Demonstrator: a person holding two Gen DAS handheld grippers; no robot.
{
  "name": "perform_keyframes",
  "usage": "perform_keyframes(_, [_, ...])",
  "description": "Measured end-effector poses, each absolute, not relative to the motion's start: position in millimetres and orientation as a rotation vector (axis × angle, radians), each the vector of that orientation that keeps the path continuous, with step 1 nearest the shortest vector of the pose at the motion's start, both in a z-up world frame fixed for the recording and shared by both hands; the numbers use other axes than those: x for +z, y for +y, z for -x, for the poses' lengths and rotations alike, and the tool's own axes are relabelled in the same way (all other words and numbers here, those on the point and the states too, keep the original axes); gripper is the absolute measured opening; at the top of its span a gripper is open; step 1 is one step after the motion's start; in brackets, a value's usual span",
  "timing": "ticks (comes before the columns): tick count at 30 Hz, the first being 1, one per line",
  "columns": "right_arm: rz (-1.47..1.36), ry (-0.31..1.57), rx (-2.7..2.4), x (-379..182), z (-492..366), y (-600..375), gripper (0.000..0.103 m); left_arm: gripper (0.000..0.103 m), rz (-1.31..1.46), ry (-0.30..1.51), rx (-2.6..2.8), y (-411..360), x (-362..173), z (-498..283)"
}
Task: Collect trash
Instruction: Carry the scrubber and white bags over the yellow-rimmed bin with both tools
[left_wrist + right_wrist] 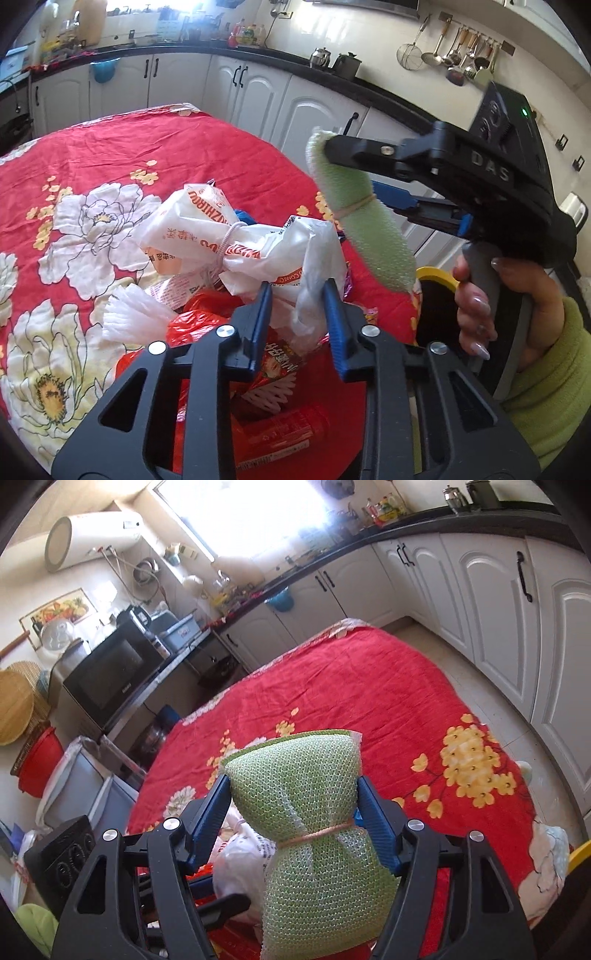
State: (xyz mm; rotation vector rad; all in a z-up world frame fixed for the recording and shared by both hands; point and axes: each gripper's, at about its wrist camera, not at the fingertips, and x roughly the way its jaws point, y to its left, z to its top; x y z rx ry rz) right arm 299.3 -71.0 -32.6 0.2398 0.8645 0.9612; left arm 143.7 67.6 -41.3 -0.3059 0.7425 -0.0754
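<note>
From the left wrist we read raised letters "DAS" on the black body of the right gripper [364, 206], held by a hand [491, 295] in a green sleeve [550, 387]. Orange capitals run upside down along a white wrapper [207, 229], too bent to read whole, and a red packet [280, 439] beneath bears small print we cannot make out. The wrapper is crumpled and bound at its waist by a pale elastic; it lies in a heap of litter at the near edge of the table [122, 147], which wears a red cloth with white and yellow flowers. The left gripper [297, 299] pinches a twist of clear film [314, 291] hanging from that heap, its blue fingers nearly together on it.

From the right wrist we find no writing that can be read. The right gripper [293, 812] clamps a green bubble-wrap bundle [306, 834], both pads pressing its sides. The bundle is cinched by a rubber band [317, 836] and held above the table's near edge, over the litter.
</note>
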Motion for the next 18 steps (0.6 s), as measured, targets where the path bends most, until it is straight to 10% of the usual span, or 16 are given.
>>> perform_keyframes(18, [-0.323, 0.734, 0.875, 5.2, -268.3, -151.2, 0.067, 0.002, 0.240, 0.581, -0.091, 39.6, 12.9, -126.1])
